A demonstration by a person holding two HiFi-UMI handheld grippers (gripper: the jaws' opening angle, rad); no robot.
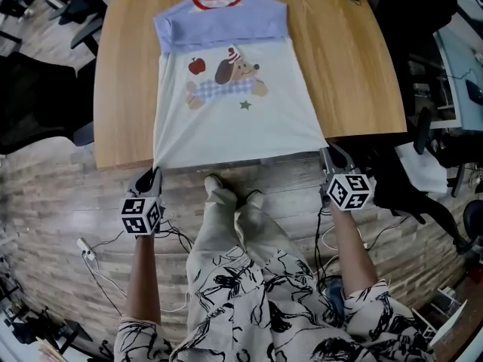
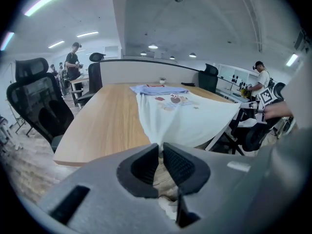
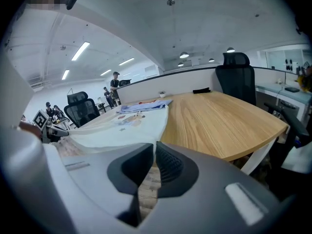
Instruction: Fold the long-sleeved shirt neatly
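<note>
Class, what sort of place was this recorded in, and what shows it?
Probably an open-plan office: black swivel chairs, a wooden table with a desk partition behind it, and strip ceiling lights.

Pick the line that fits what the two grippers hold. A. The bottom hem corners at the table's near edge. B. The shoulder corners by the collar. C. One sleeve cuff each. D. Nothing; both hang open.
A: the left gripper and the right gripper are each shut on a bottom corner of the shirt at the near edge of the table.
</note>
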